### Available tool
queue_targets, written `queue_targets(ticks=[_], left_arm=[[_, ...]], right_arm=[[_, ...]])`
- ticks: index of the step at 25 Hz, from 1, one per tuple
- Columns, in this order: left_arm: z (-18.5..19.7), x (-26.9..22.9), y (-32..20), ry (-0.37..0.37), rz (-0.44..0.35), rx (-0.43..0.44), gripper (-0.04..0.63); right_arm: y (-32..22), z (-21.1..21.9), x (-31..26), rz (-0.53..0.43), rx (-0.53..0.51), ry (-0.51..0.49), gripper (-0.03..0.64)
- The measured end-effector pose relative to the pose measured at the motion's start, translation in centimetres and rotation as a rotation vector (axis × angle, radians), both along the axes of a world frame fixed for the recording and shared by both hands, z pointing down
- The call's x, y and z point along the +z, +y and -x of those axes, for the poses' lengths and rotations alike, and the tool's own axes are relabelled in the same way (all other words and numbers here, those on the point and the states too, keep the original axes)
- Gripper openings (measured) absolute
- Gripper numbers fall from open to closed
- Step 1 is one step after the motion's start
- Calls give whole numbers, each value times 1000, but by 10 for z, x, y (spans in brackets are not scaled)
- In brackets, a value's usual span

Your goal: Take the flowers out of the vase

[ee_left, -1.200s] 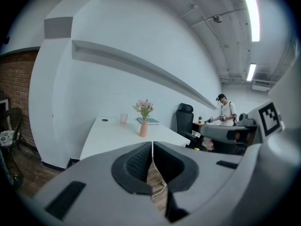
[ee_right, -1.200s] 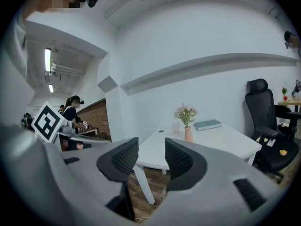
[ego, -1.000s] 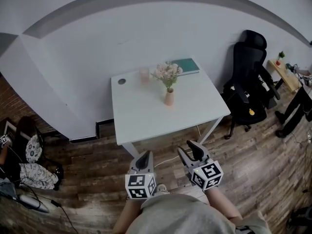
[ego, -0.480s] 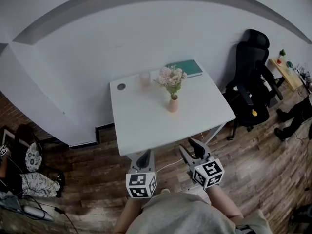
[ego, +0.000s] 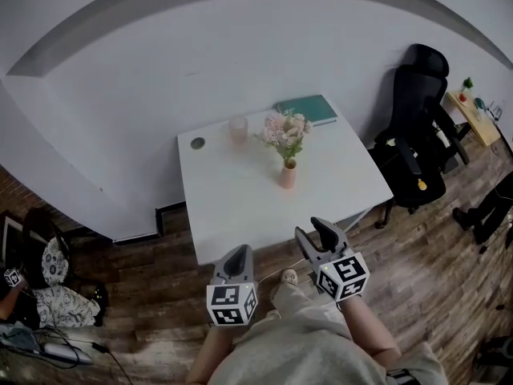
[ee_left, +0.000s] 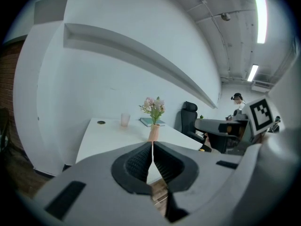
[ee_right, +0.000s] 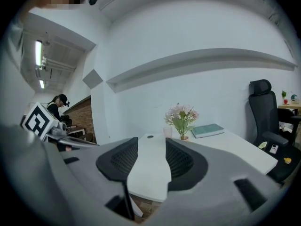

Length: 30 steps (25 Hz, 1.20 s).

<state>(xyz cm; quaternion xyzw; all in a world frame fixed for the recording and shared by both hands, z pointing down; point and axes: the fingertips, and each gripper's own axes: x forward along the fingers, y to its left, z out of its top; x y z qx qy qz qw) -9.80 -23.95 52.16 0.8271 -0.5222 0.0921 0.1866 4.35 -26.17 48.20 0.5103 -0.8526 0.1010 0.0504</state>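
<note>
Head view, looking steeply down: a white table (ego: 240, 207) stands against a pale wall. Near the middle of the table, slightly toward 2 o'clock, a small pink vase (ego: 288, 176) stands upright and holds a bunch of pale pink flowers (ego: 286, 129) with green leaves. At the table's 12 o'clock edge sits a pinkish cup (ego: 238, 128). A green book (ego: 307, 109) lies flat at the 1 o'clock corner, and a round dark hole (ego: 197, 143) marks the 10 o'clock corner. A black office chair (ego: 417, 127) stands on the wooden floor at 3 o'clock from the table.

Both grippers hang off the table's 6 o'clock edge, well apart from the vase. The left gripper (ego: 238, 252) has its jaws pressed together with nothing between them. The right gripper (ego: 314, 233) has its jaws spread apart and grips nothing; only the tabletop shows through the gap.
</note>
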Motion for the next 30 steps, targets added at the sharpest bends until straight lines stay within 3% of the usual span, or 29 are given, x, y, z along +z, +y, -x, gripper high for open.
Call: queue_targets(ticks=[18,30], left_arm=[[-3,-3,-119,-18,2,-70,9],[-9,-2,-177,-30,1,-106,9]], right_arm=[[-141,-14,18,37,-29,44,187],[-205,-21,52,94,-74,100,190]])
